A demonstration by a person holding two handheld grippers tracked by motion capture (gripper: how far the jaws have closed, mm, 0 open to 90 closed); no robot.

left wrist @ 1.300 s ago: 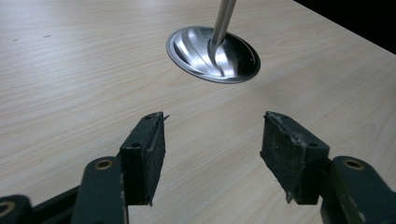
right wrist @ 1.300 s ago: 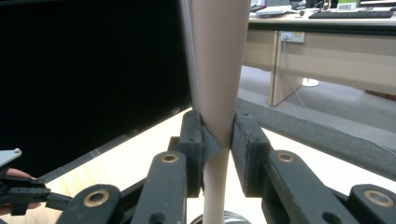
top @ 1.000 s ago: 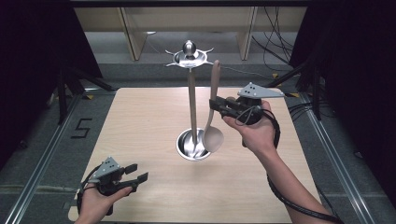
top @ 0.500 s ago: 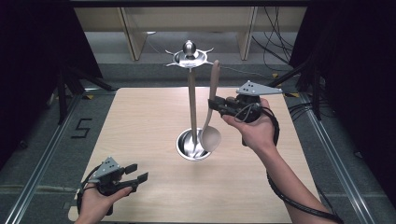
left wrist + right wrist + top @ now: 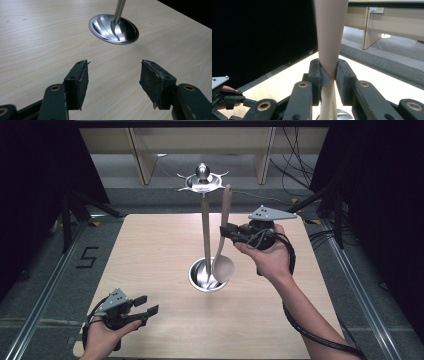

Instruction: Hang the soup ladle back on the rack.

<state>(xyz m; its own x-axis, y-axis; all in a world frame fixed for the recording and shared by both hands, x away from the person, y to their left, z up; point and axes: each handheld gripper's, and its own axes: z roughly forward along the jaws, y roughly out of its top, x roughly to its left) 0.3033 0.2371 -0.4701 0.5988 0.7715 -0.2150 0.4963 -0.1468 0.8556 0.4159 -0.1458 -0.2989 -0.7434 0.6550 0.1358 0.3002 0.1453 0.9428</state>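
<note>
Beside the stand (image 5: 205, 227), the right gripper (image 5: 231, 231) is clamping a spoon (image 5: 223, 265) mid-handle; it risks swinging and knocking the stand. The left gripper (image 5: 145, 306) is resting with jaws apart, empty.

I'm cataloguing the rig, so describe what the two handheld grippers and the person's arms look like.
Both the left gripper and right gripper are black with brass-coloured pivot pins, rough dark jaw pads and a grey three-cornered plate on top. A black cable trails along the right forearm. The forearms are bare, without sleeves.

Pale wooden table (image 5: 150, 250), grey floor (image 5: 50, 260), black curtains (image 5: 45, 165) either side, wooden furniture legs (image 5: 142, 155) behind
</note>
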